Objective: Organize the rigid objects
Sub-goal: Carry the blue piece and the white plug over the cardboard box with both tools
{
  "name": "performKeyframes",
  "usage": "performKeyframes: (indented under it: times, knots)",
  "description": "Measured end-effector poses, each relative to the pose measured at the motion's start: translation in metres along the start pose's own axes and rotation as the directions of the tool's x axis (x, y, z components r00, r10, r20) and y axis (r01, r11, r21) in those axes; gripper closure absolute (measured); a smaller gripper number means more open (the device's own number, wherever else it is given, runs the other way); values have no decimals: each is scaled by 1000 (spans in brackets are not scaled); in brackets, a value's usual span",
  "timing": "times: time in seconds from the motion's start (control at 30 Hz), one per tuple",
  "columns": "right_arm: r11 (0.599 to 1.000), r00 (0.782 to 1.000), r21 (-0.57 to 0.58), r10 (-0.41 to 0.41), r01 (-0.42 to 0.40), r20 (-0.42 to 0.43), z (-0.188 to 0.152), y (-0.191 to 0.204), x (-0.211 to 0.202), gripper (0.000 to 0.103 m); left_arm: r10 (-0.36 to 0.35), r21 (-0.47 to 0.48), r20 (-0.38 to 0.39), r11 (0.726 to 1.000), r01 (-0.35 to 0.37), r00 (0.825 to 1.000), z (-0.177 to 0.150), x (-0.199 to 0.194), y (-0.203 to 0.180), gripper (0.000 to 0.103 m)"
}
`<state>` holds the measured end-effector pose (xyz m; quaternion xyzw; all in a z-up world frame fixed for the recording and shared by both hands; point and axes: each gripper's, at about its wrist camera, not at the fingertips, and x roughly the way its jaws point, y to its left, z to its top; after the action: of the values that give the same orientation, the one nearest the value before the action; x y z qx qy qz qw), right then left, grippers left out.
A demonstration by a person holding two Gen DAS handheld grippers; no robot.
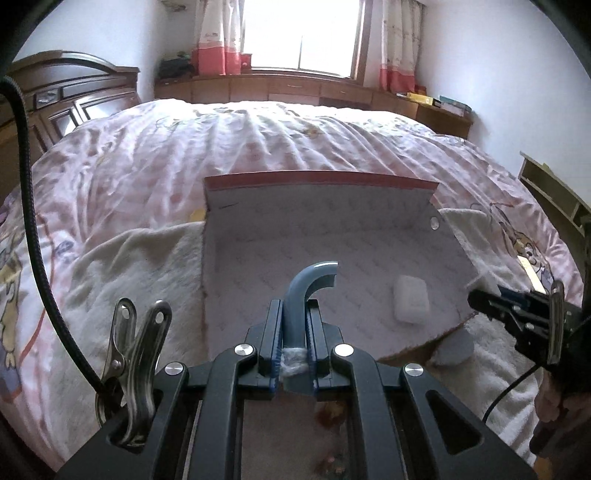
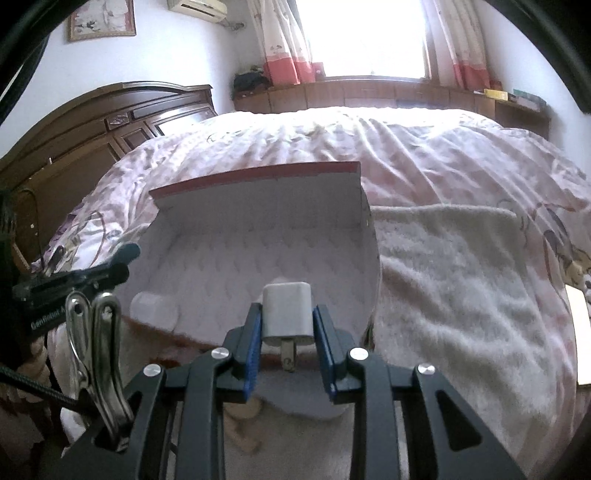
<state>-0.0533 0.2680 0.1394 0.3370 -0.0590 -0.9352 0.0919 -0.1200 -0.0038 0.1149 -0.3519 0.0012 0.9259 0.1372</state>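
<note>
The blue hook (image 1: 308, 291) is clamped in the left gripper (image 1: 293, 332), the white charger plug (image 2: 287, 314) in the right gripper (image 2: 288, 341), both angled down over the open box (image 1: 295, 229) on the blanketed bed (image 1: 147, 166) below a bright window (image 1: 301, 33)

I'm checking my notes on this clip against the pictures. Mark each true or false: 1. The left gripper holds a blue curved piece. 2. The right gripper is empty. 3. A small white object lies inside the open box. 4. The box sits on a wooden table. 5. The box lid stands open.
1. True: the left gripper is shut on the blue curved piece.
2. False: the right gripper is shut on a white plug adapter.
3. True: a white object lies on the box floor.
4. False: the box rests on a white blanket on the bed.
5. True: the lid stands up at the far side.
</note>
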Motion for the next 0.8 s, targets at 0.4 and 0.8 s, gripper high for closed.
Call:
performKeyframes:
  times: [0.4, 0.8]
  knots:
    - [1000, 1000, 1, -15, 15, -27, 16, -16, 34, 75, 34, 22, -34, 999, -33, 999, 10, 43, -7, 90]
    - [999, 999, 16, -30, 31, -38, 18, -22, 48, 74, 16, 22, -73, 1000, -14, 997, 10, 62, -12, 75]
